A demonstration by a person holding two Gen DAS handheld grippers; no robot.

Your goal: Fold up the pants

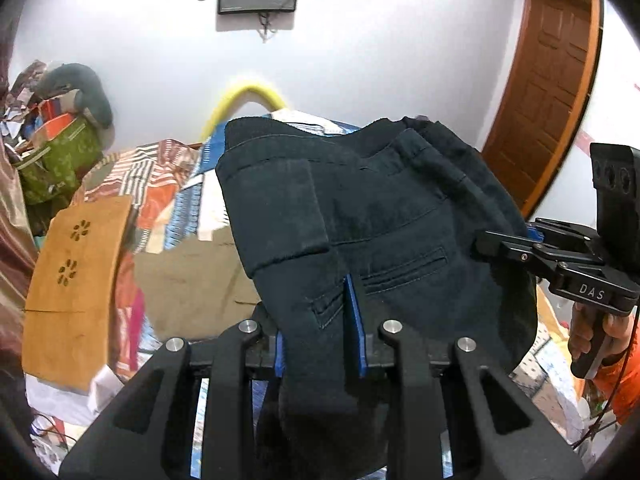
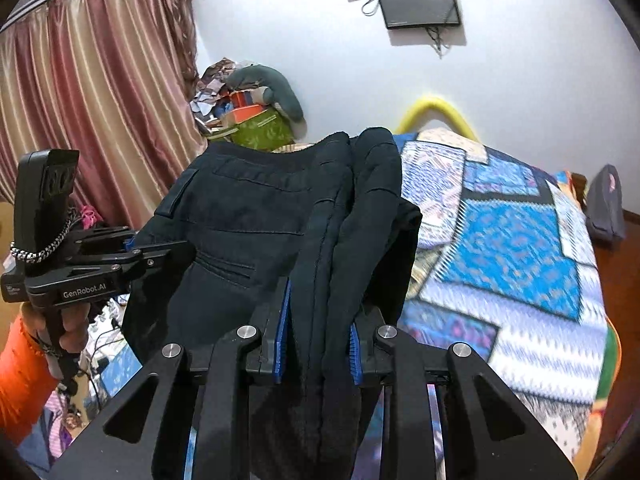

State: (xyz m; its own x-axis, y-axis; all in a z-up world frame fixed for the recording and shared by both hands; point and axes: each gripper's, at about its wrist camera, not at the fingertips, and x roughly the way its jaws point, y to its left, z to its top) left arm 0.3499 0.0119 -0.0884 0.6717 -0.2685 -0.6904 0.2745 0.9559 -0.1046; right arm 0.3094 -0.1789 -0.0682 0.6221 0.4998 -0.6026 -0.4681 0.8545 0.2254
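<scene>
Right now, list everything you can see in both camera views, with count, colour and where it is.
dark navy cotton pants: one, held up between both grippers, above the bed
patchwork quilt in blue and white: one, spread over the bed
tan folded garment with cut-out flowers: one, left on the bed
yellow curved tube: one, at the bed's far end
black wall screen: one, high on the white wall
striped pink curtain: one, far left
brown wooden door: one, right
left gripper: black, blue-padded fingers, shut on the pants
right gripper: black, blue-padded fingers, shut on the pants
</scene>
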